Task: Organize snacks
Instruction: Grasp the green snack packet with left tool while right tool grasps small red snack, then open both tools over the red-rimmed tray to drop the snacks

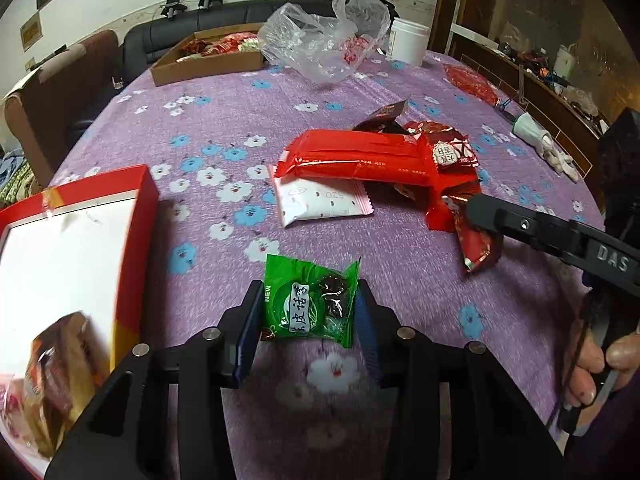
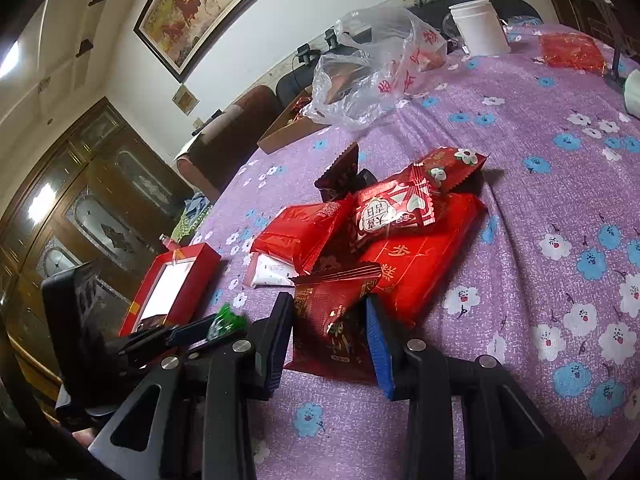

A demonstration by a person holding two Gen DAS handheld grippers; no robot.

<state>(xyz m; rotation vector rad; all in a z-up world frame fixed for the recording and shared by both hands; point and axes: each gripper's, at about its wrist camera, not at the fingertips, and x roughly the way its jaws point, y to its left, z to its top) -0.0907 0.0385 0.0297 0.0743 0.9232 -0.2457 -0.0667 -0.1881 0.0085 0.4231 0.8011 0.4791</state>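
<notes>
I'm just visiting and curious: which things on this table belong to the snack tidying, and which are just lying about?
Part of the job:
- green snack packet, between the left gripper fingers
- dark red packet, clamped by the right gripper
- pile of red packets
- red box

Just lying about:
- plastic bag
- white tub
- white glove

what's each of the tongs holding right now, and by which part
Left tongs: green snack packet, pads on its two side edges. Right tongs: dark red snack packet, gripped across its near end.
</notes>
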